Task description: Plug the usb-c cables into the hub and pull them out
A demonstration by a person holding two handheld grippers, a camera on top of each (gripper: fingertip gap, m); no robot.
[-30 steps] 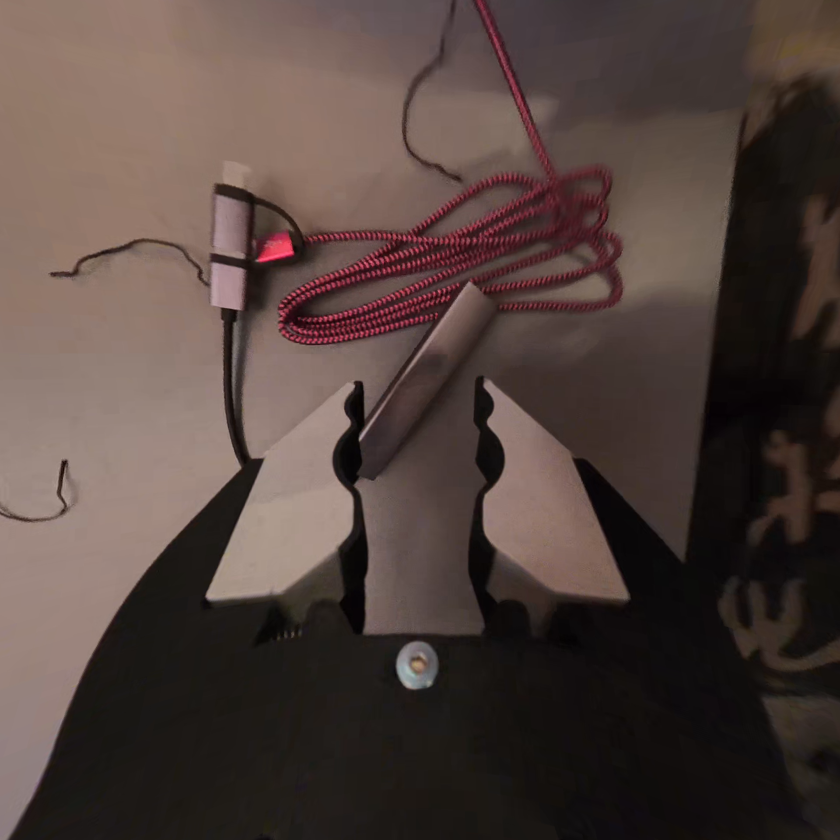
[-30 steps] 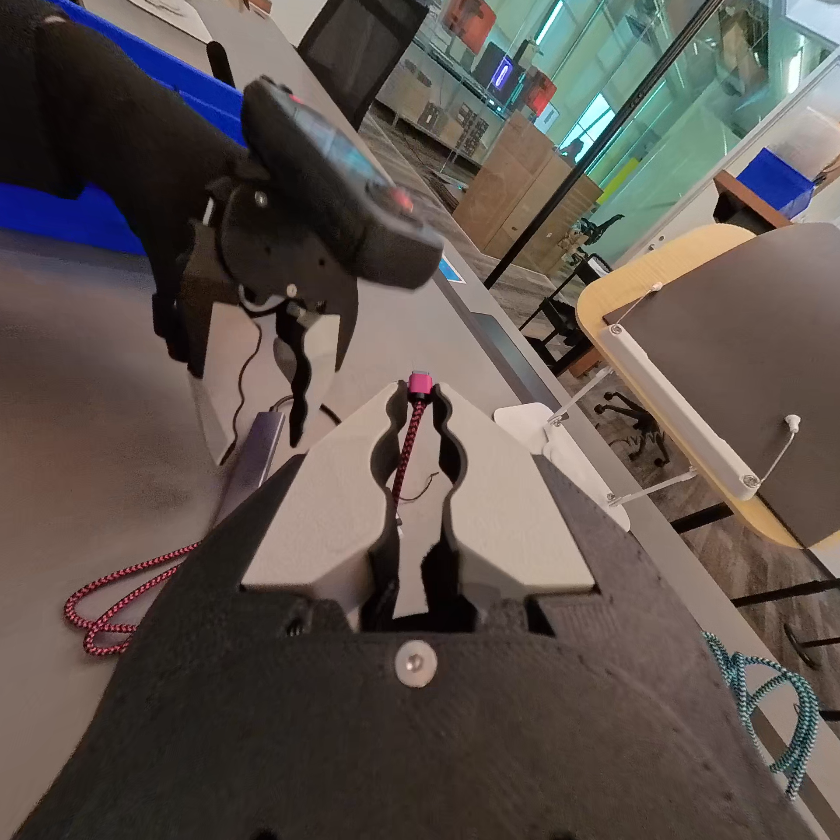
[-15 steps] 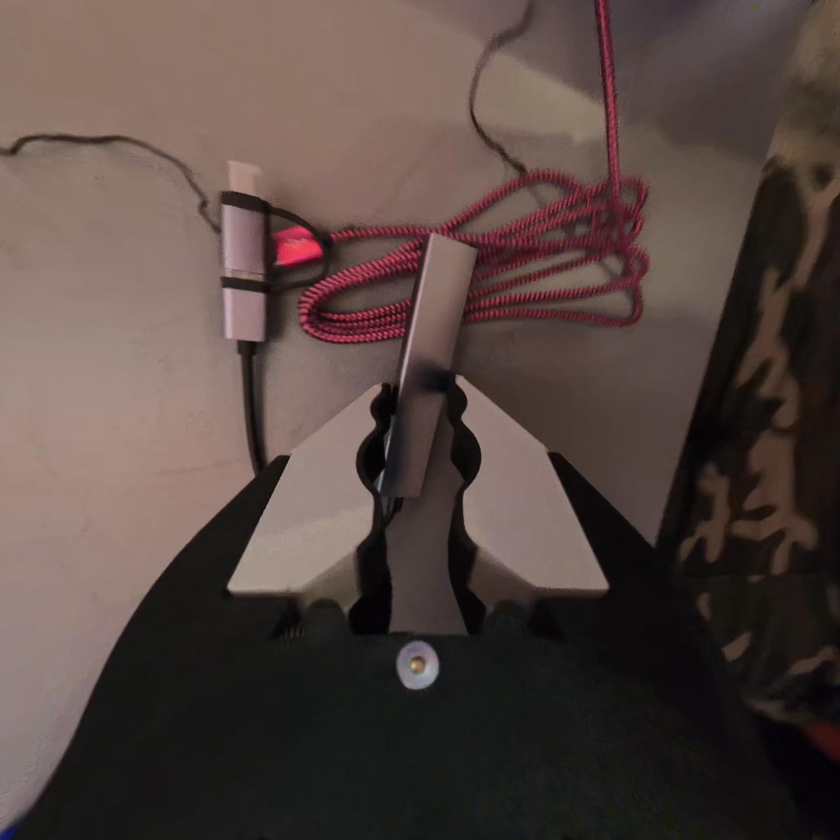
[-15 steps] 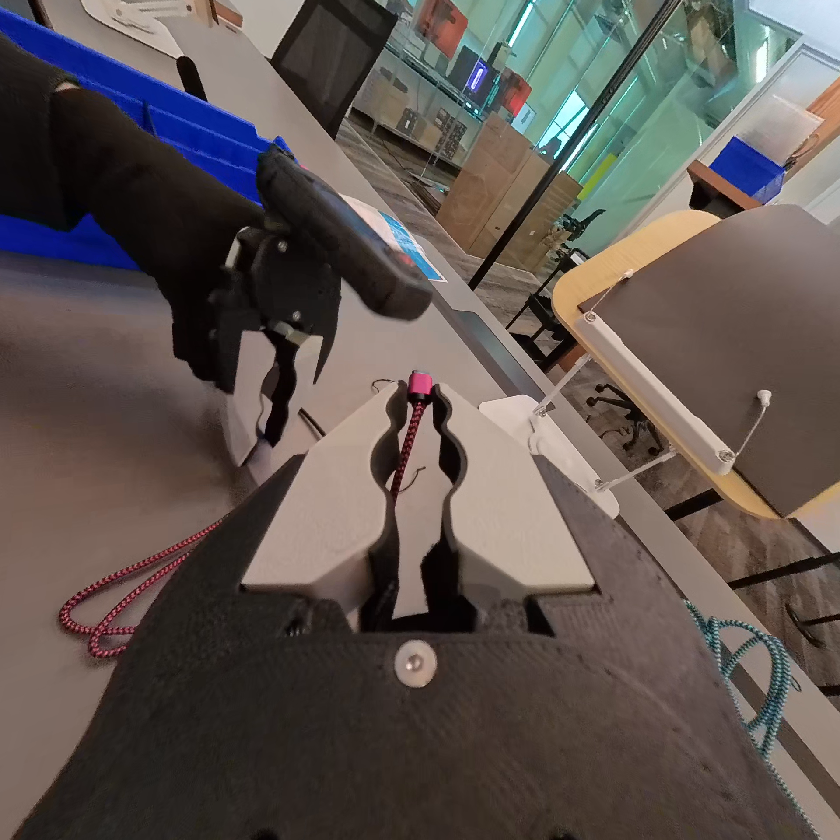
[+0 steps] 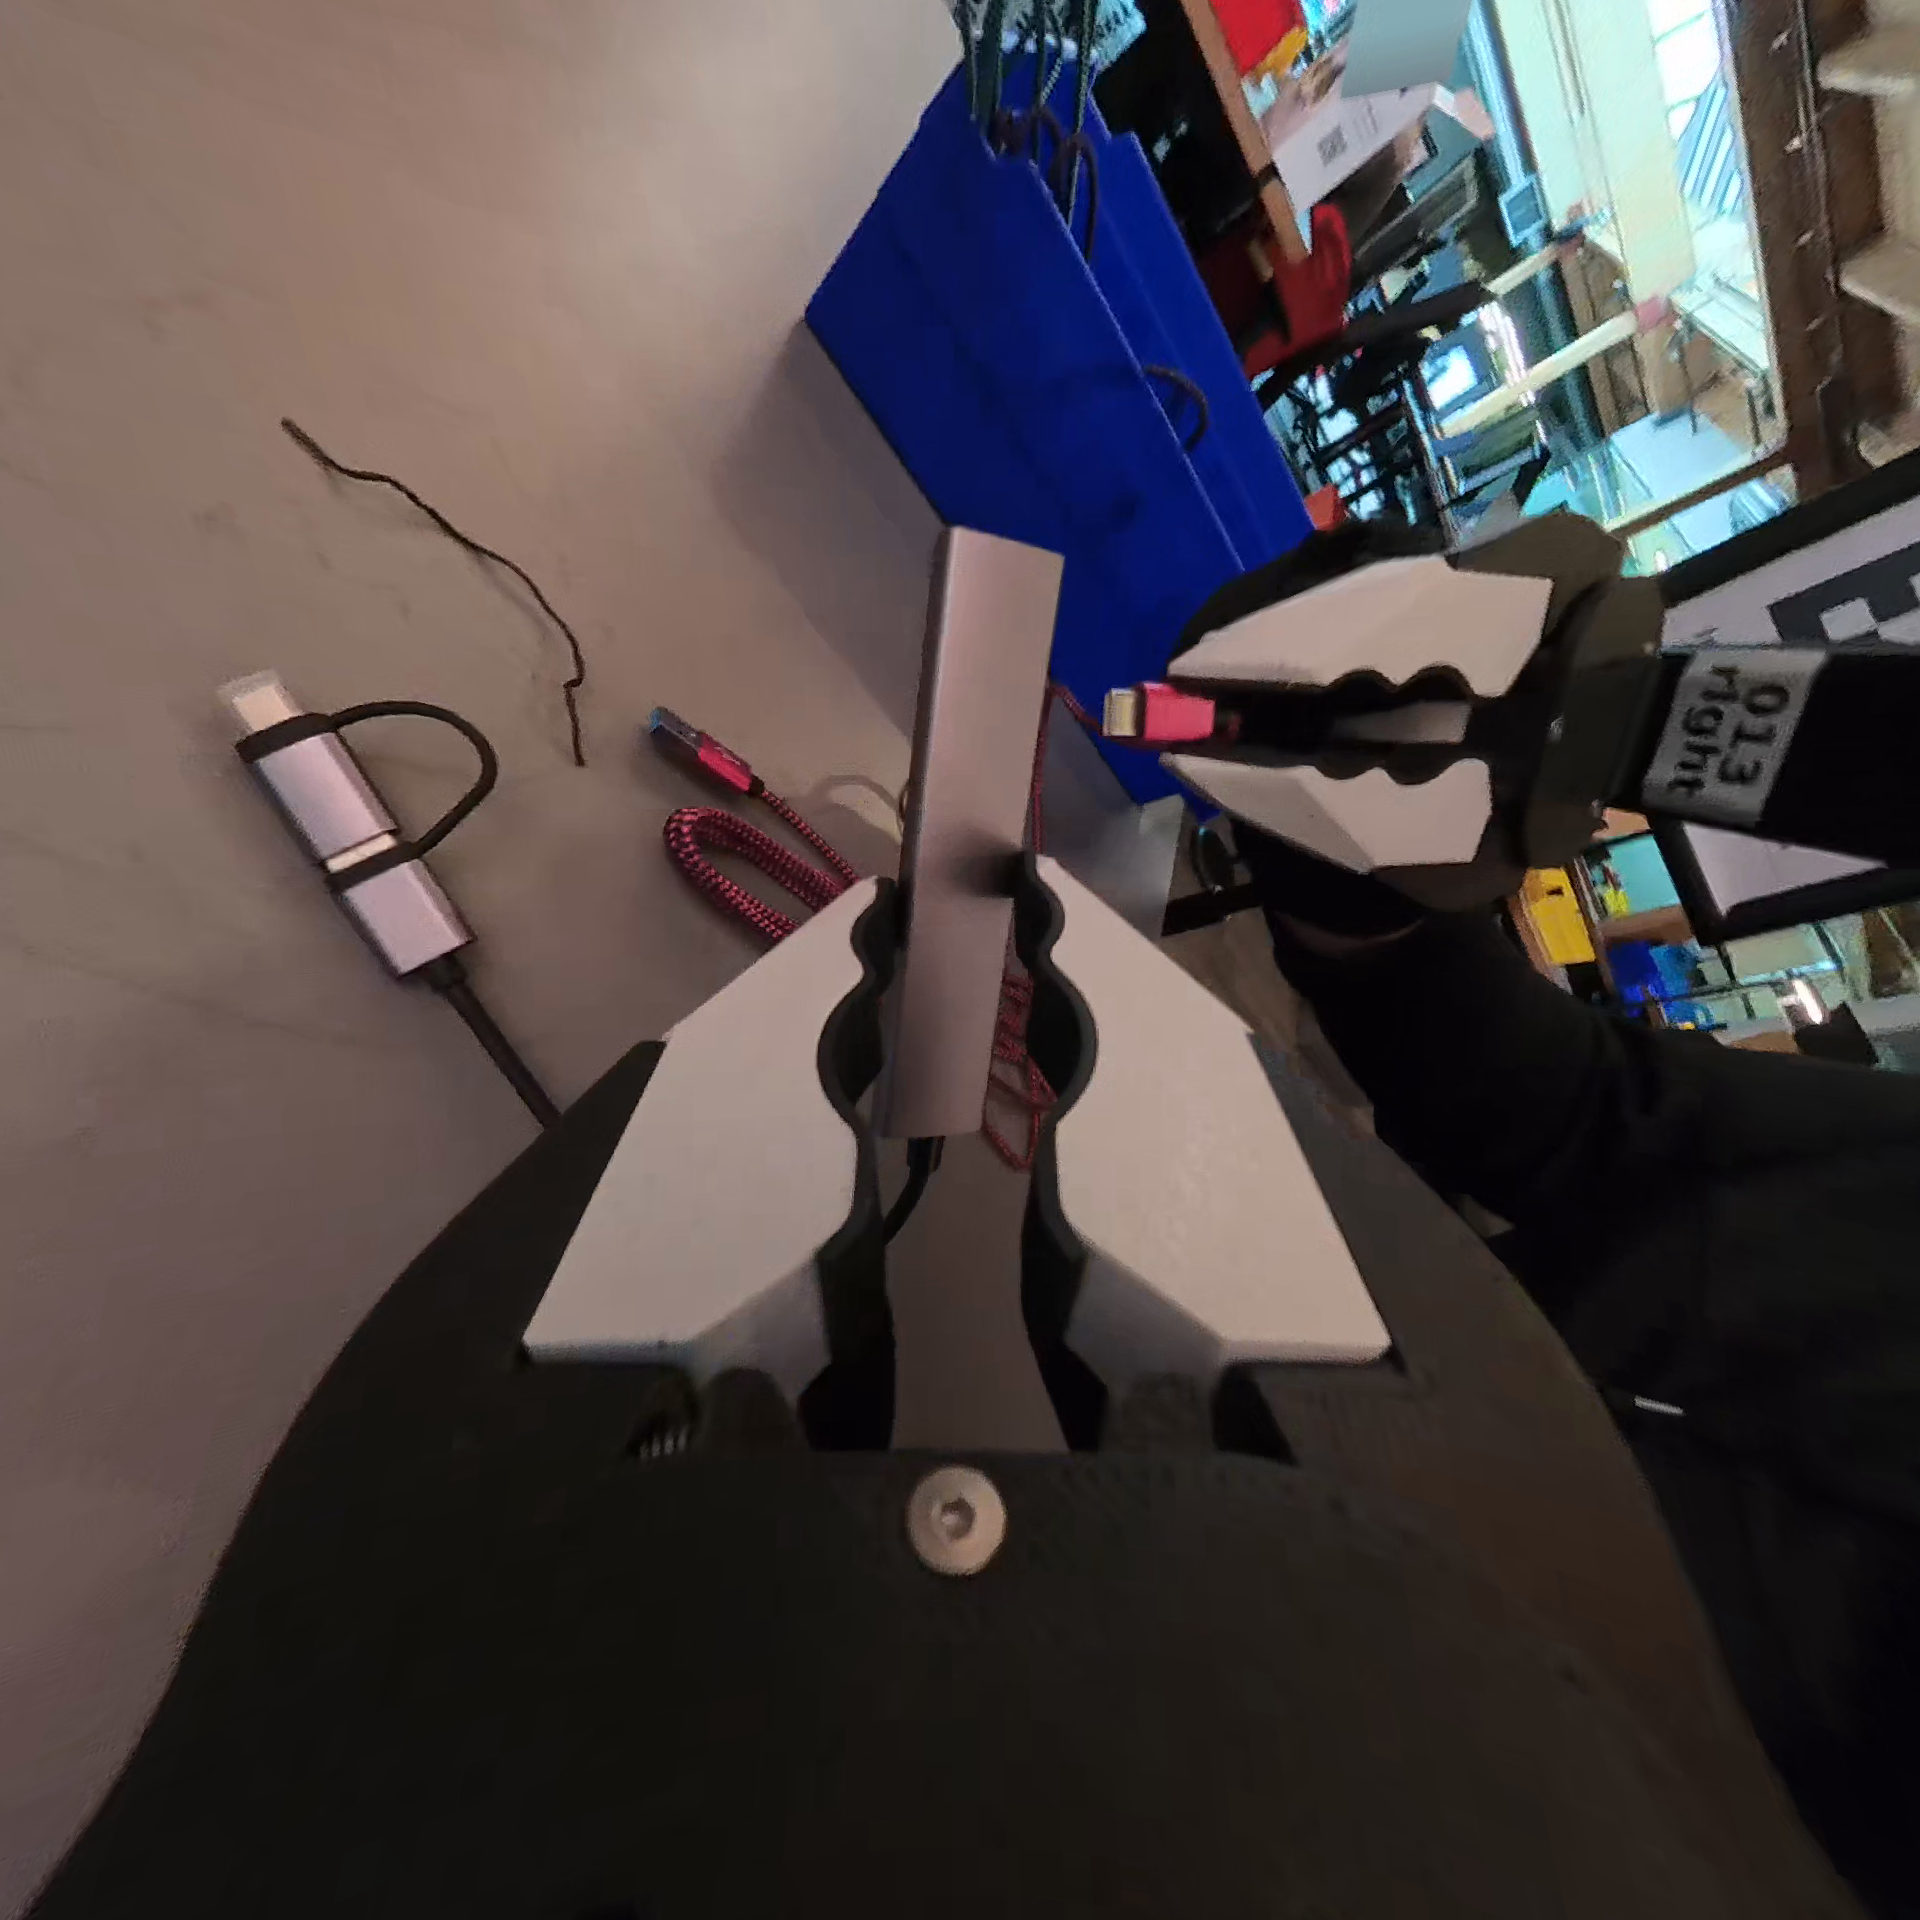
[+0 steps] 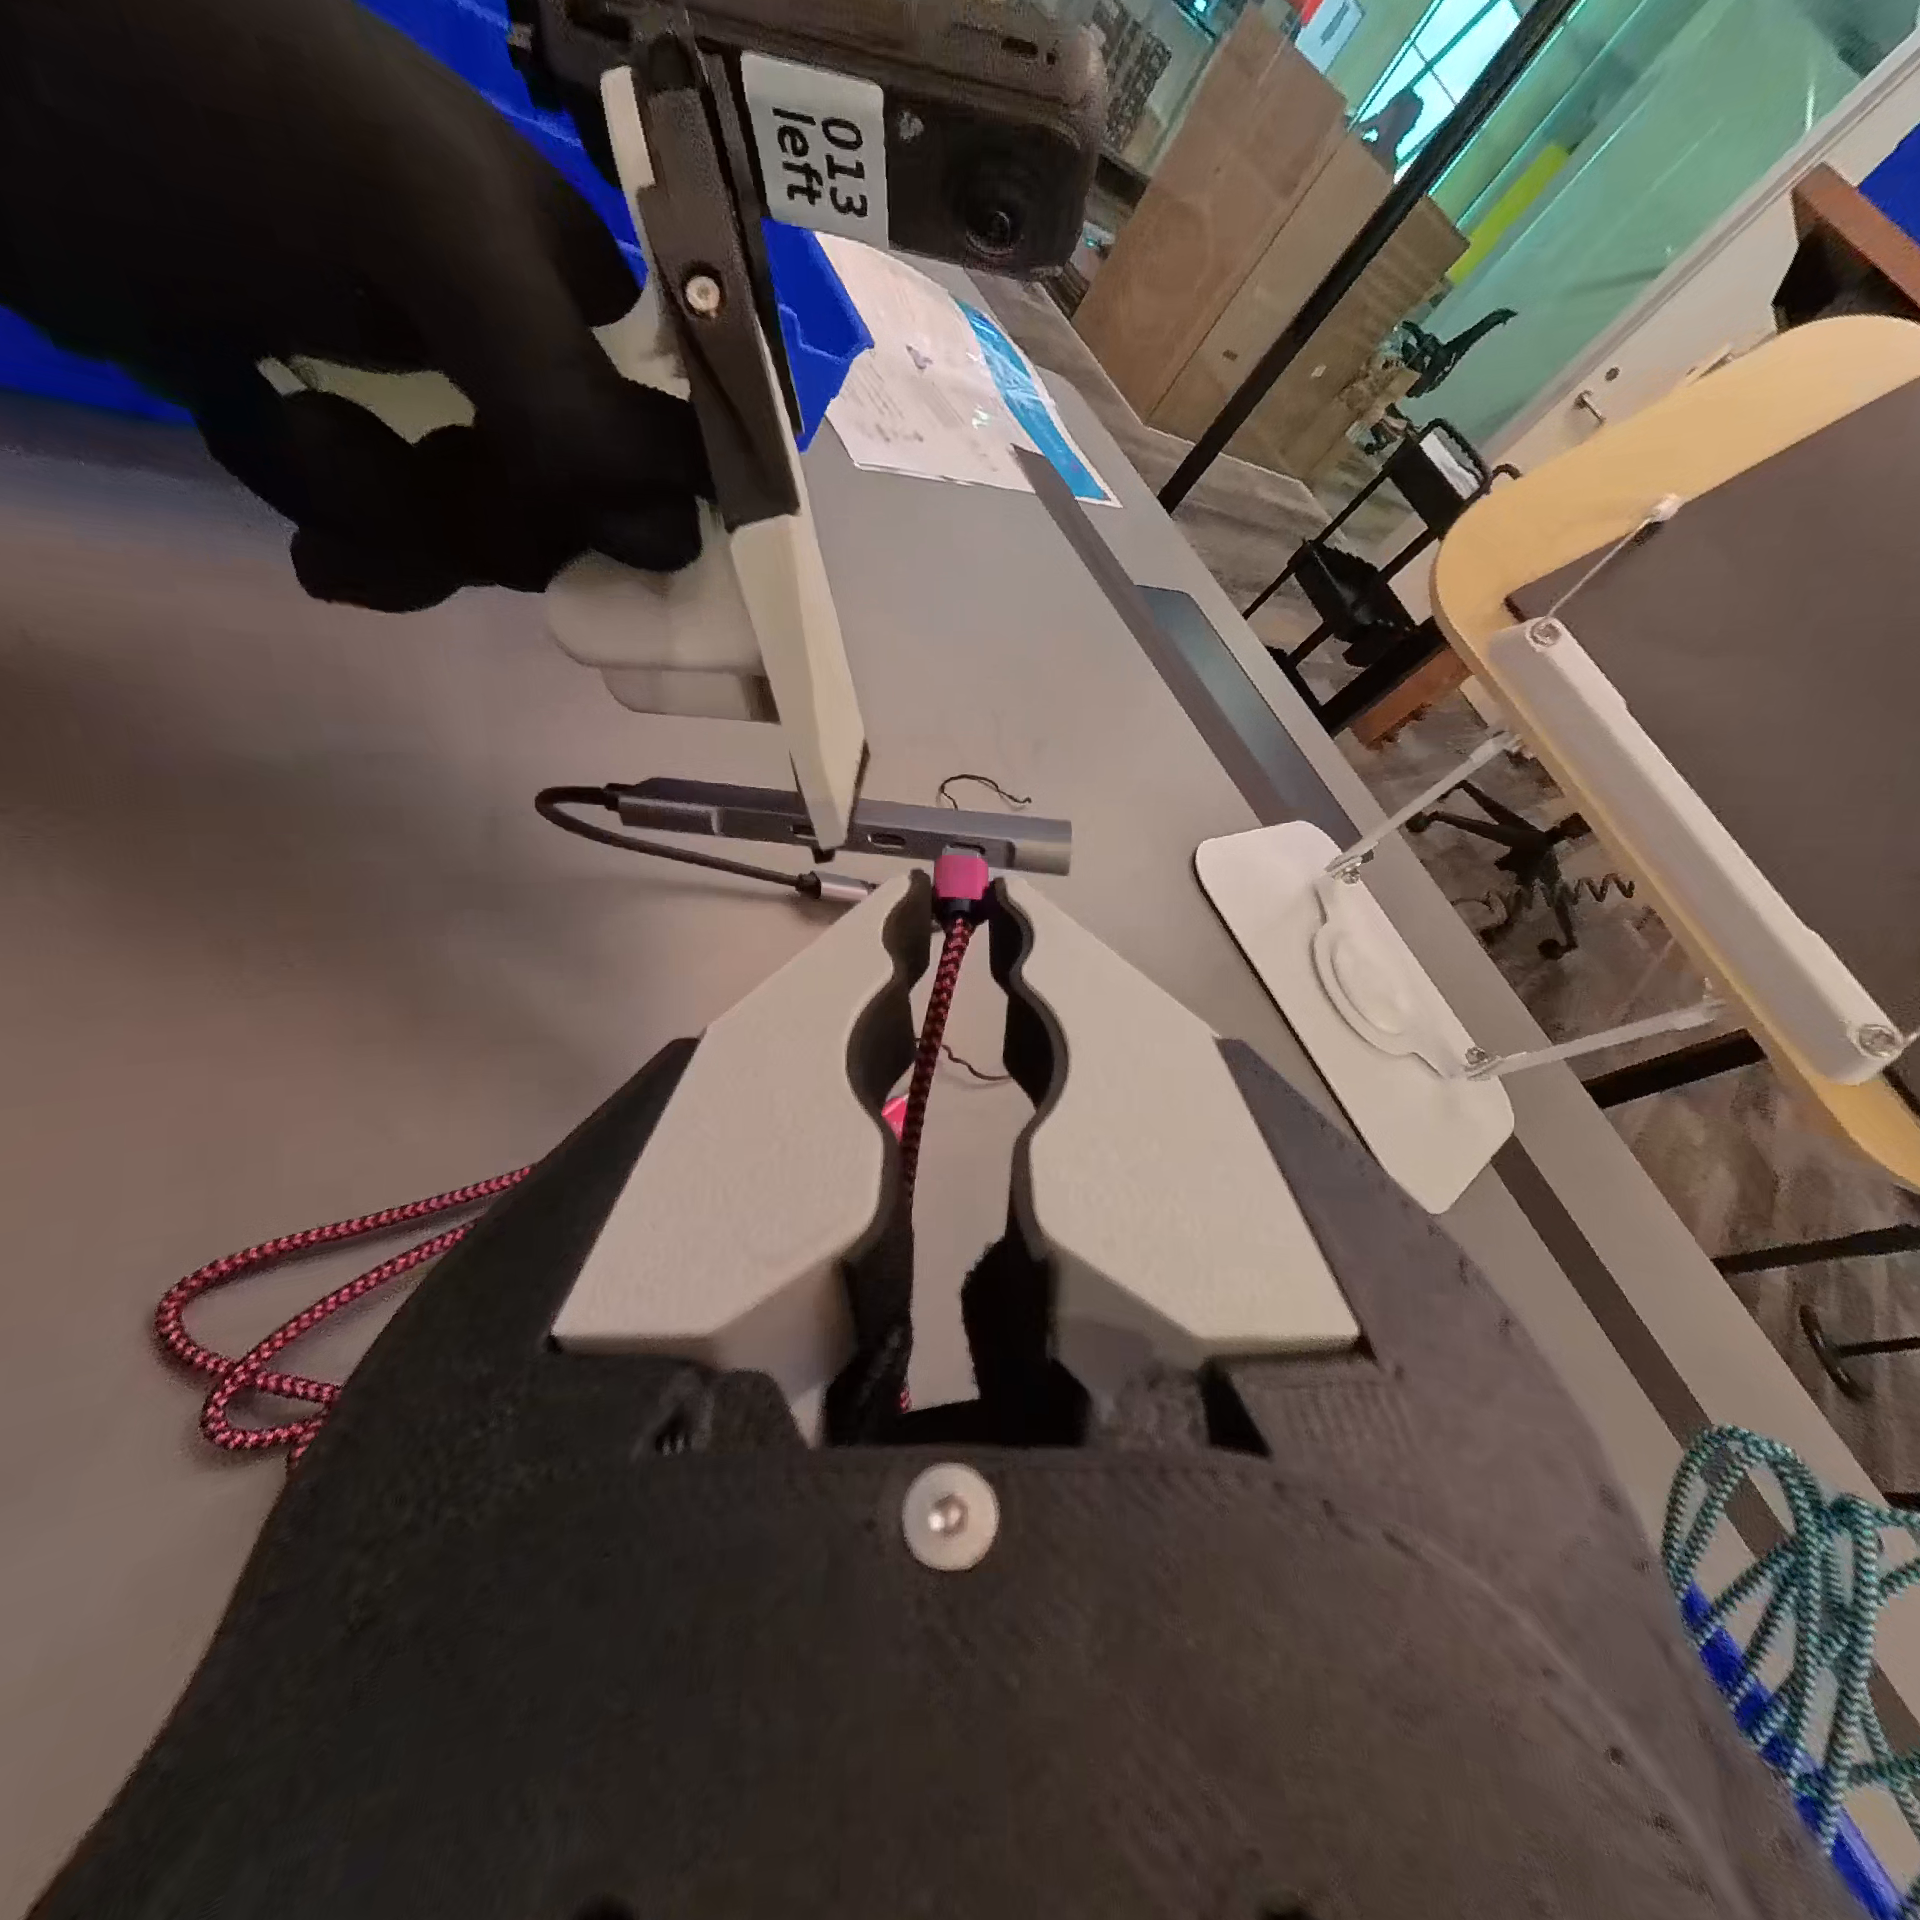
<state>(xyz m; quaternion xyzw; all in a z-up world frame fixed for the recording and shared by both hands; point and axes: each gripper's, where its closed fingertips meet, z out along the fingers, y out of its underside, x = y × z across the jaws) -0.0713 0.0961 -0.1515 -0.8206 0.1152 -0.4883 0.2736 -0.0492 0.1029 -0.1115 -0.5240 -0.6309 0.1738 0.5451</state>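
The left gripper [image 5: 951, 894] is clamped on the grey hub [image 5: 982, 790], its fingers pinching the slab partway along so that the far end juts out past the tips. The right gripper [image 6: 956, 894] is closed on the pink plug [image 6: 961, 876] of the braided pink cable [image 6: 935, 1039], whose cord runs back between its fingers. In the right wrist view the plug tip sits right at the side face of the hub, level with its ports; whether it is seated in a port or merely touching cannot be told, and in the left wrist view a small gap shows between plug and hub. The rest of the pink cable lies coiled on the grey surface [image 5: 312, 260], its other connector [image 5: 698, 750] resting beside the coil. A grey adapter [image 5: 348, 826] on the hub's black lead lies to the left. Further out, a blue bin [image 5: 1039, 395] stands on the surface with dark cords hanging over its rim; its inside is hidden. A teal braided cable [image 6: 1797, 1590] is cut off at the right edge of the right wrist view.
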